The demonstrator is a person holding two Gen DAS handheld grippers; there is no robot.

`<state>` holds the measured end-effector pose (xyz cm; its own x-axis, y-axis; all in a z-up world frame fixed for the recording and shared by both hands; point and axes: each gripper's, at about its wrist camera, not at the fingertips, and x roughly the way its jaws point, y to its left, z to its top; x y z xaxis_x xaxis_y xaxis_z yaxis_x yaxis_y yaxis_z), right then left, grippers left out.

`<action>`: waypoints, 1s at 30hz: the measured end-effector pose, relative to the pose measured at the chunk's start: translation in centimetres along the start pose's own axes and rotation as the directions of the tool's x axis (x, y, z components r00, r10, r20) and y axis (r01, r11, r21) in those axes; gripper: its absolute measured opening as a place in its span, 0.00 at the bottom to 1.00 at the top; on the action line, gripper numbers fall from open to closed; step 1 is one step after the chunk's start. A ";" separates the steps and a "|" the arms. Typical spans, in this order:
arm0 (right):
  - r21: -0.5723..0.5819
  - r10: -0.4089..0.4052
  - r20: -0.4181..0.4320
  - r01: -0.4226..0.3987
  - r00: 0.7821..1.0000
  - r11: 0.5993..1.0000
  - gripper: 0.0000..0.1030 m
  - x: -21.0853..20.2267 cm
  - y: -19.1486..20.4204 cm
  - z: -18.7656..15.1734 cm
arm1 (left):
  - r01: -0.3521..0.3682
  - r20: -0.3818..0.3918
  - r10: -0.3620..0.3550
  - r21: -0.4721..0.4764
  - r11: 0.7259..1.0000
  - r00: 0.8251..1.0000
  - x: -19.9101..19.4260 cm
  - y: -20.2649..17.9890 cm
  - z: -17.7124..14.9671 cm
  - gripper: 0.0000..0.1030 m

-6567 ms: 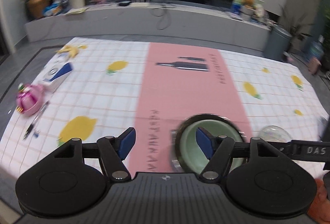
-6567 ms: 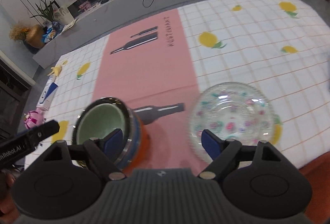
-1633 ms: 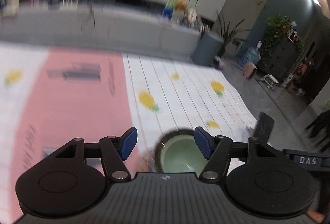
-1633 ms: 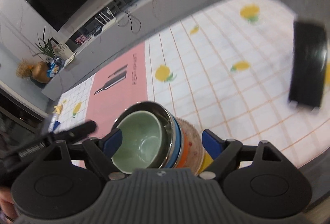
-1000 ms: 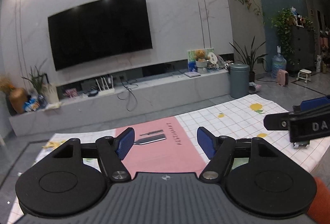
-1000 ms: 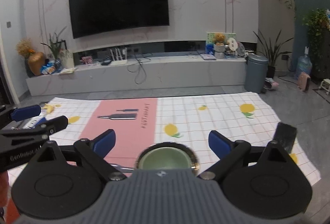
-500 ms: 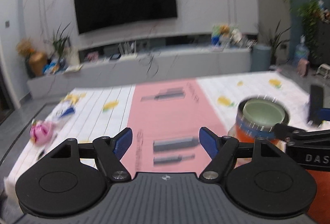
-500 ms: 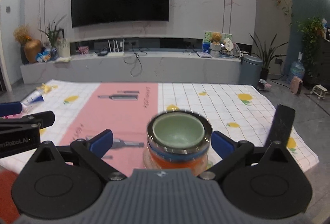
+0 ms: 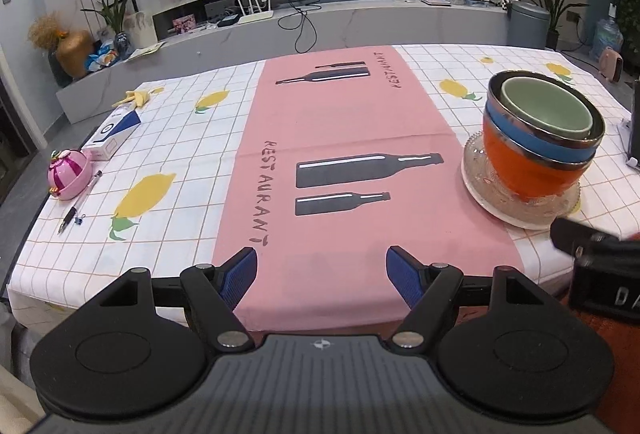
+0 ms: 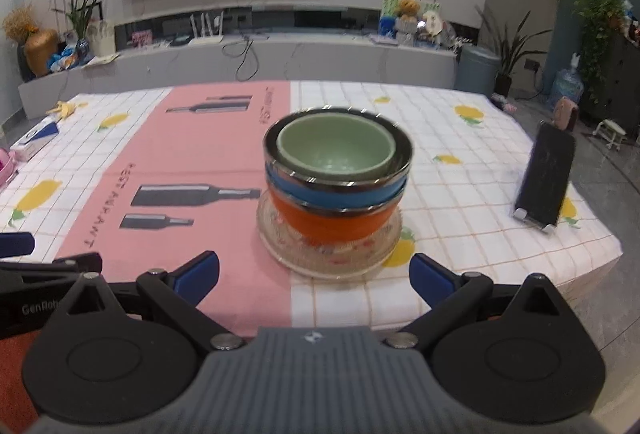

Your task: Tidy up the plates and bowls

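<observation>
— So, where are the bowls?

— Stacked on the glass plate (image 10: 329, 249): green bowl (image 10: 335, 147) inside blue bowl (image 10: 340, 190), that inside orange bowl (image 10: 332, 224), by the cloth's (image 9: 340, 138) pink strip.

— And my tongs?

— I see left gripper (image 9: 321, 274) spread, empty, over the near edge. Right gripper (image 10: 314, 274) spread too, empty, just short of the plate.

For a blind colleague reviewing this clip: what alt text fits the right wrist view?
A green bowl sits nested in a blue bowl and an orange bowl, stacked on a glass plate on a checked tablecloth. The right gripper, jaws open, holds nothing.
</observation>
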<state>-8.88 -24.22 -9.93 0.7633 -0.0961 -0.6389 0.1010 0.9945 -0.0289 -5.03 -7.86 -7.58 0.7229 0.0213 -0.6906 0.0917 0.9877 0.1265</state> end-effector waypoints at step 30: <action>-0.050 -0.007 -0.020 0.006 1.000 0.999 0.96 0.6 1.1 -0.3 | 0.015 0.021 -0.015 -0.014 1.000 1.000 -0.3 0.7 0.2 0.84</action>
<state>-8.53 -23.17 -10.56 0.7494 -0.1018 -0.6543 0.0733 0.9948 -0.0707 -5.09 -7.24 -7.18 0.7357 0.0030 -0.6773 0.0933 0.9900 0.1058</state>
